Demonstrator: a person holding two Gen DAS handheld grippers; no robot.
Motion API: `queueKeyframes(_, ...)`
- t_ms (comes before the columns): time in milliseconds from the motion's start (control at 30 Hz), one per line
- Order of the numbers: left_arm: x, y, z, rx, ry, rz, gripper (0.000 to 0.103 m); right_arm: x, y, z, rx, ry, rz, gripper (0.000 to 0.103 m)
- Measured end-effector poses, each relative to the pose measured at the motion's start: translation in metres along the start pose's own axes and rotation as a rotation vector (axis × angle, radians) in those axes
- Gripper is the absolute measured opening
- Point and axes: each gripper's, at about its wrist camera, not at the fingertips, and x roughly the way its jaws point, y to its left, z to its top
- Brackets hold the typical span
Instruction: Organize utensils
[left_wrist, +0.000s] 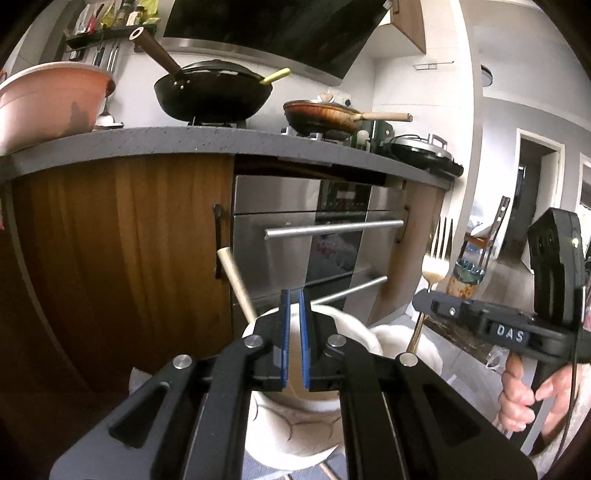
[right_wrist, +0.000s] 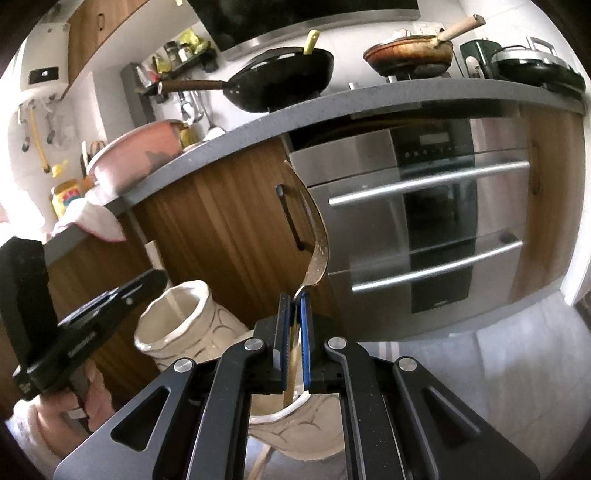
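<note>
Jaws of the right gripper (right_wrist: 295, 295) clenched on the neck of a gold fork (right_wrist: 318, 254); tines rose above and ahead of the jaws, handle ran down behind them toward a cream ceramic holder (right_wrist: 295, 417) directly below. Seen from the left wrist, the same fork (left_wrist: 437, 266) stood upright, its handle slanting down toward the holder's rim.

Jaws of the left gripper (left_wrist: 294, 295) closed, blue pads nearly touching; what they pinched could not be told. A pale wooden handle (left_wrist: 236, 280) slanted up just left of those jaws, out of the cream holder (left_wrist: 291, 424) beneath them. A second cream holder (right_wrist: 173, 325) stood left of the right gripper's jaws.

A hand (left_wrist: 524, 398) gripped the right gripper's handle; another hand (right_wrist: 74, 406) the left's.

Beyond both jaws: steel oven (right_wrist: 424, 229), wooden cabinet door (left_wrist: 122, 251), grey tabletop (left_wrist: 184, 142) carrying a black wok (left_wrist: 212, 96), a brown pan (left_wrist: 321, 116) and a pink bowl (left_wrist: 48, 103).
</note>
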Motion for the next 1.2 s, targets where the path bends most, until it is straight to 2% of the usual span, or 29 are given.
queueKeyframes(67, -0.003, 0.001, -0.001, 0.007, 0.003, 0.010, 0.006, 0.001, 0.000, 0.001, -0.003, 0.002, -0.015, 0.007)
queueKeyframes(133, -0.004, 0.001, -0.001, 0.011, 0.012, 0.015, 0.014, 0.001, -0.001, 0.001, -0.001, 0.005, -0.023, 0.010)
queueKeyframes(167, -0.006, 0.001, -0.001, 0.011, 0.014, 0.021, 0.026, 0.000, -0.002, 0.001, 0.000, 0.006, -0.024, 0.013)
queueKeyframes(200, -0.007, 0.000, -0.001, 0.012, 0.012, 0.028, 0.039, -0.001, -0.002, 0.001, 0.004, 0.008, -0.027, 0.022)
queueKeyframes(233, -0.011, 0.000, 0.000, 0.012, 0.004, 0.023, 0.045, -0.002, -0.002, 0.001, 0.007, 0.008, -0.023, 0.030)
queueKeyframes(300, -0.020, -0.002, 0.000, 0.019, -0.020, 0.040, 0.068, -0.007, -0.001, 0.000, 0.010, 0.003, -0.022, 0.038)
queueKeyframes(367, -0.027, -0.004, 0.000, 0.026, -0.035, 0.057, 0.082, -0.012, -0.002, 0.000, 0.017, -0.002, -0.019, 0.049)
queueKeyframes(433, -0.036, -0.006, 0.000, 0.034, -0.052, 0.065, 0.090, -0.019, -0.002, -0.001, 0.026, -0.015, -0.014, 0.065)
queueKeyframes(467, -0.042, -0.007, 0.000, 0.037, -0.064, 0.070, 0.098, -0.023, -0.002, -0.002, 0.029, -0.021, -0.014, 0.069)
queueKeyframes(533, -0.052, -0.009, 0.000, 0.043, -0.085, 0.093, 0.098, -0.033, -0.002, -0.004, 0.034, -0.041, -0.022, 0.081)
queueKeyframes(667, -0.067, -0.013, -0.005, 0.070, -0.075, 0.129, 0.098, -0.060, -0.005, -0.010, 0.045, -0.122, -0.034, 0.096)
queueKeyframes(800, -0.083, -0.017, -0.015, 0.097, -0.048, 0.132, 0.098, -0.086, -0.004, -0.022, 0.008, -0.176, -0.114, 0.098)
queueKeyframes(900, -0.092, -0.019, -0.027, 0.105, -0.023, 0.134, 0.098, -0.099, -0.005, -0.035, -0.015, -0.173, -0.154, 0.098)
queueKeyframes(1200, -0.103, -0.031, -0.075, 0.146, 0.102, 0.140, 0.098, -0.110, -0.006, -0.085, -0.059, -0.035, -0.195, 0.098)
